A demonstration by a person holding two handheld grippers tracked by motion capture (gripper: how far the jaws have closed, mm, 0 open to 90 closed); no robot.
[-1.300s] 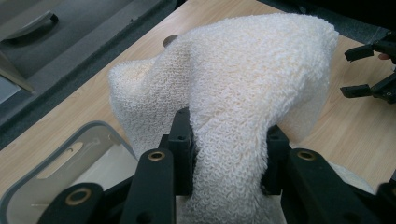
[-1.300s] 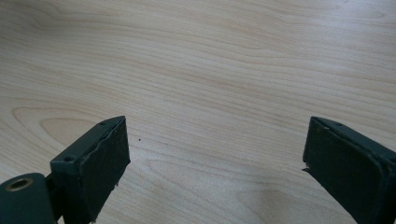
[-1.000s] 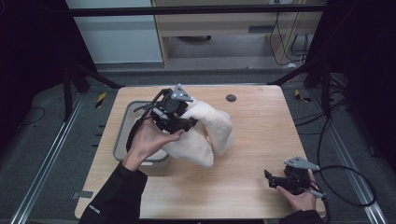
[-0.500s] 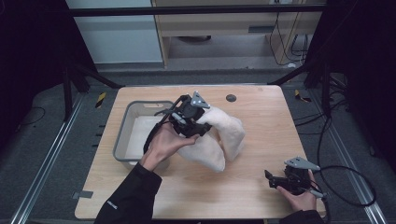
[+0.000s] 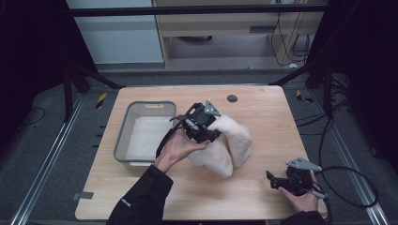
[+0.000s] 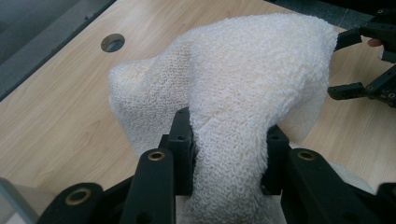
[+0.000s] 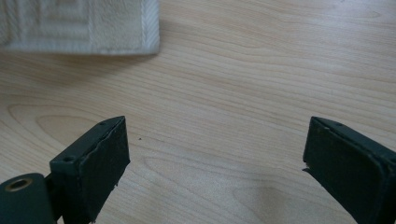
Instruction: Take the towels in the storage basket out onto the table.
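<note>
A grey bin (image 5: 123, 140) sits at nine o'clock of the white towel (image 5: 234, 140), bunched mid-tabletop (image 5: 263, 117) in the left gripper (image 5: 206, 133)'s clamped fingers. The towel has shifted toward three o'clock and lower; the right gripper (image 5: 272, 180) gapes empty at five o'clock.

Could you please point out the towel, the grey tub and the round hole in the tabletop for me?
towel (image 6: 243, 70): left gripper view, on the raised fold above the jaws.
grey tub (image 5: 123, 133): high view, on its left wall.
round hole (image 5: 232, 98): high view, on its dark centre, near the table's far edge.
</note>
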